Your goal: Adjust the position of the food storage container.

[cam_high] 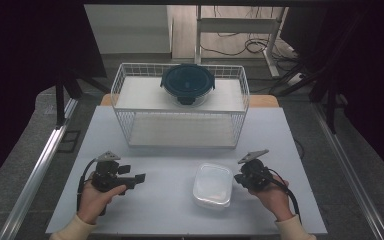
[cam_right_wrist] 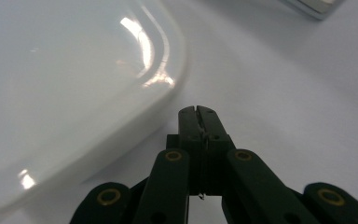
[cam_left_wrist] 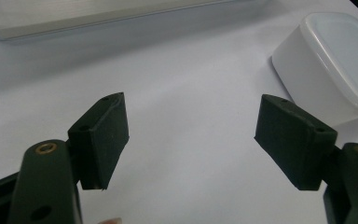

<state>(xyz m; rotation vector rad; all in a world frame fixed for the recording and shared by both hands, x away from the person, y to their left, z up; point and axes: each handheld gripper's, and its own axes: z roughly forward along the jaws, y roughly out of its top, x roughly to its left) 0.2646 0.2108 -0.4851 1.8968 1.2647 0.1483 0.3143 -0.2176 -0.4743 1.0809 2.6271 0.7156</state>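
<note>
The left gripper [cam_high: 139, 178] is spread wide and the right gripper [cam_high: 238, 178] is pressed together, so I think the right one must spread first, then both can hug the white plastic lidded box [cam_high: 212, 184] between them gently.

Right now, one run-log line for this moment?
left gripper open, empty | right gripper shut, empty, beside white container | round lidded bowl on wire rack

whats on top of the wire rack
A round container with a dark blue clip lid sits on the white wire rack's upper shelf, toward the back. The lid covers its contents, so what it holds cannot be seen.
</note>
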